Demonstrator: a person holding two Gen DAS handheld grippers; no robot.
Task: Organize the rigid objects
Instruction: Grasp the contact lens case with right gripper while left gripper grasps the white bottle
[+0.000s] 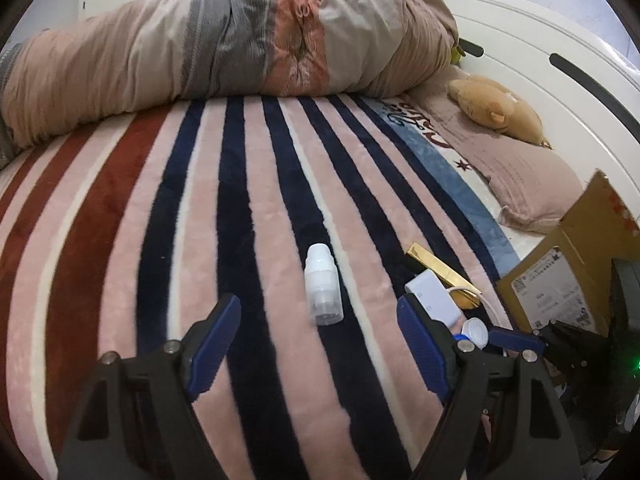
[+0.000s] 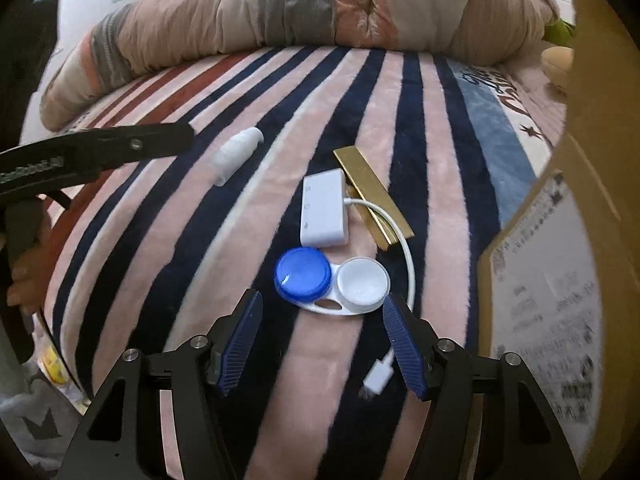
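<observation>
Left gripper (image 1: 319, 332): jaws spread wide, nothing between them, blue pads facing inward, hovering low over the bed. White pump bottle (image 1: 322, 285): lies on its side on the striped blanket (image 1: 120, 220), just ahead of the left jaws and roughly centred on the gap between them, cap end pointing away, base end nearest the fingertips; not touched by either pad. Right gripper (image 2: 322, 320): jaws likewise wide apart and empty, poised over the same blanket. Contact lens case (image 2: 332, 280): white double-well holder, blue cap on the left well, white cap on the right; it sits directly in front of the right jaws, within the span of the gap, its near edge close to the fingertips but apart from both pads. White adapter (image 2: 324, 210): flat rectangular block just beyond the lens case, its cable looping round to the right and ending in a plug beside the right-hand pad. Gold bar (image 2: 372, 192): slim metallic rectangular piece, lying at an angle just beside the adapter on its far right side, with the cable crossing over it. Cardboard box (image 2: 560, 260): brown, printed label on its face, standing at the right edge of the bed, near the right gripper. Rolled duvet (image 1: 200, 48): beige, grey and pink, across the far side of the bed. Plush toy (image 1: 496, 108): tan, on a pillow by the white headboard (image 1: 560, 40).
</observation>
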